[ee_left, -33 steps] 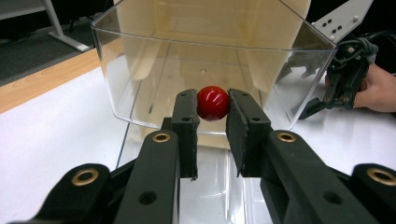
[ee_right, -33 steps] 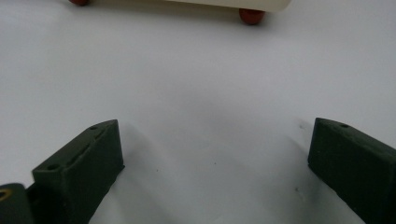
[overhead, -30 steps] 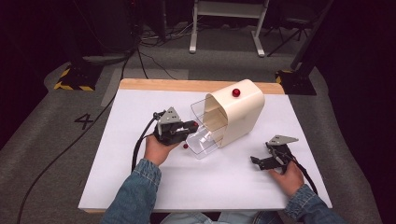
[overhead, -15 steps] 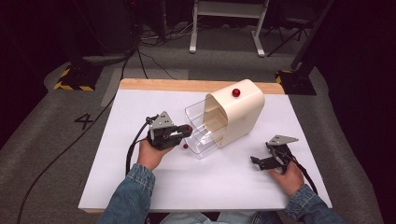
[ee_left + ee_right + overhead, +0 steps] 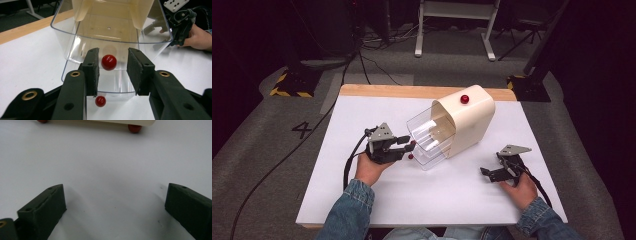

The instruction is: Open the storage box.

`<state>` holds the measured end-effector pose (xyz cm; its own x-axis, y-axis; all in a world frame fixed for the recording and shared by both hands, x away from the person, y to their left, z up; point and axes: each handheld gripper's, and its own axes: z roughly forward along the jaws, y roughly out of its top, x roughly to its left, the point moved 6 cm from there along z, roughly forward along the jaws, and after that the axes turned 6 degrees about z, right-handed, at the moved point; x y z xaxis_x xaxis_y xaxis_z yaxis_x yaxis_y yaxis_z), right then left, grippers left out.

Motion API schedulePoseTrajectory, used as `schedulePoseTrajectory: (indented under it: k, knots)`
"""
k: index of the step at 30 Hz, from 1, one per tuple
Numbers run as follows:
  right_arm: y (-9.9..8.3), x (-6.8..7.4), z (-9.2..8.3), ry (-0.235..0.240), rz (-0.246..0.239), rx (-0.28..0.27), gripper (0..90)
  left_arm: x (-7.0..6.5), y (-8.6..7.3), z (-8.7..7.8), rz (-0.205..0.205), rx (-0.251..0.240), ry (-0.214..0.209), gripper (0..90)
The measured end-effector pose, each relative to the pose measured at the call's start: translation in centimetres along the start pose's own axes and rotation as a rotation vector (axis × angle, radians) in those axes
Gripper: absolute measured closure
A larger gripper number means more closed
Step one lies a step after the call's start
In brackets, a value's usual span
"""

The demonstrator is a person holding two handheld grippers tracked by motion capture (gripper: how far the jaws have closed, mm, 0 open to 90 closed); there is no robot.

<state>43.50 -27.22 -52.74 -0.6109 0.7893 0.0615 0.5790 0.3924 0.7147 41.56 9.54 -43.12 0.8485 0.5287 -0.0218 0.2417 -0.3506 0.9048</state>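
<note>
A white sheet covers the wooden desk [image 5: 412, 91]. On the grey floor [image 5: 267, 145] are black cables [image 5: 287, 150], a painted number four [image 5: 302, 130] and a white stand [image 5: 457, 25].

The white table top [image 5: 362, 200] is brightly lit from above while the frame edges fall into darkness. Glare streaks the clear plastic drawer [image 5: 75, 37]; the right gripper view is soft and blurred.

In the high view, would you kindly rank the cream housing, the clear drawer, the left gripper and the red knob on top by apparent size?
1. Cream housing
2. Clear drawer
3. Left gripper; nearer the camera, so its margin under the drawer is uncertain
4. Red knob
</note>
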Motion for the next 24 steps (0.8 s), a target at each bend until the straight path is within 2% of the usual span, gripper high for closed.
schedulePoseTrajectory:
  k: [8,14,18,24]
  knots:
    - [0.0,0.0,0.0,0.0,0.0,0.0,3.3,0.0,-0.7,-1.0,-0.015,0.004,0.014,57.1]
    - [0.0,0.0,0.0,0.0,0.0,0.0,3.3,-0.5,-1.2,-3.6,0.014,0.02,0.055,52.0]
    - [0.0,0.0,0.0,0.0,0.0,0.001,3.3,-1.0,-1.7,-5.5,0.031,0.036,0.061,44.6]
    - [0.0,0.0,0.0,0.0,0.0,0.0,3.3,-0.6,-3.5,-7.5,0.045,0.104,0.105,34.1]
